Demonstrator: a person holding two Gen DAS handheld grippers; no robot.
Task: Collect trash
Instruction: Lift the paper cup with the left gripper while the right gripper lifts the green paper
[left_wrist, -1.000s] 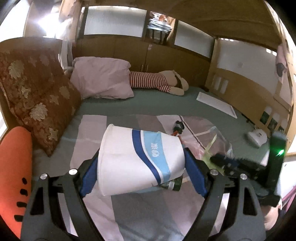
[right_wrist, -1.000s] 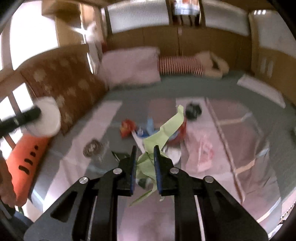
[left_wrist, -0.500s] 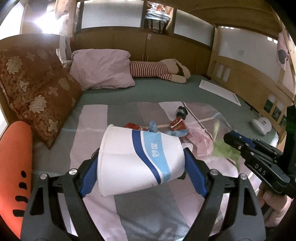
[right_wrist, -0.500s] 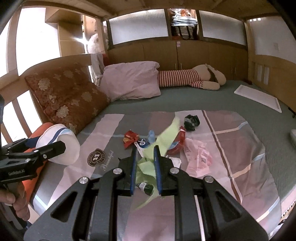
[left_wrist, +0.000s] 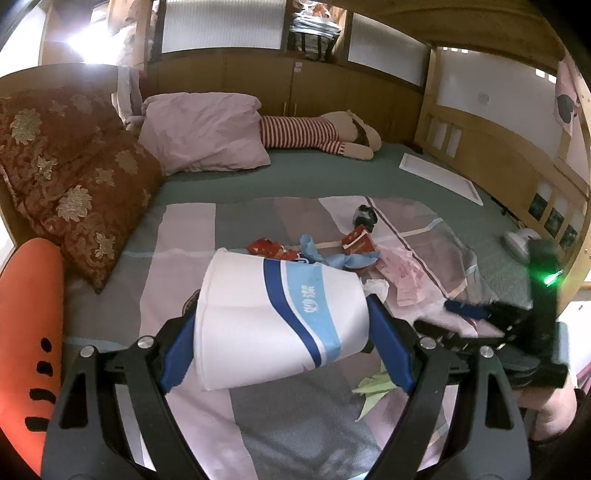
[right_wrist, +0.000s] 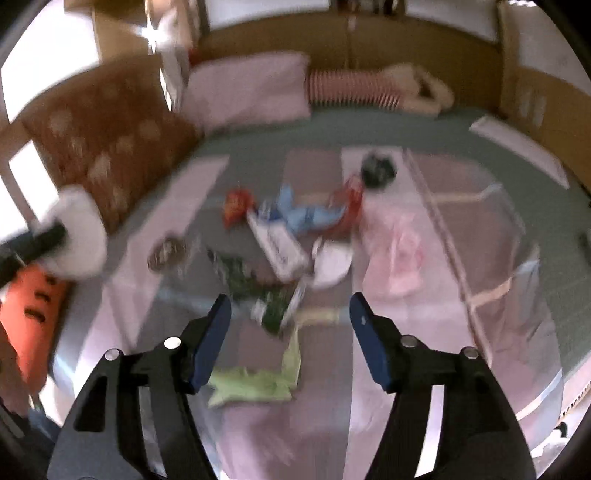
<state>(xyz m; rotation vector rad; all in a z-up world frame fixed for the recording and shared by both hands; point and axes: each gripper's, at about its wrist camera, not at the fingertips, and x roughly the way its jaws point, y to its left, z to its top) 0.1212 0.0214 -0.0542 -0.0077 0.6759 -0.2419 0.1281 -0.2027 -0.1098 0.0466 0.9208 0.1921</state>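
Wrappers (right_wrist: 295, 218) lie on blanket (left_wrist: 192, 236) before pillow (left_wrist: 203, 136).

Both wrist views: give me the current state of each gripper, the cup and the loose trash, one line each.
left gripper: shut on the paper cup, held on its side.
paper cup: clamped, off the bed.
right gripper: open, holding nothing.
green wrapper: lying loose on the blanket, below the open fingers.
pink bag: flat on the blanket.
red wrapper: crumpled, on the blanket.

White blue-striped paper cup (left_wrist: 280, 321) on its side, crumpled green wrapper (right_wrist: 255, 382) on blanket
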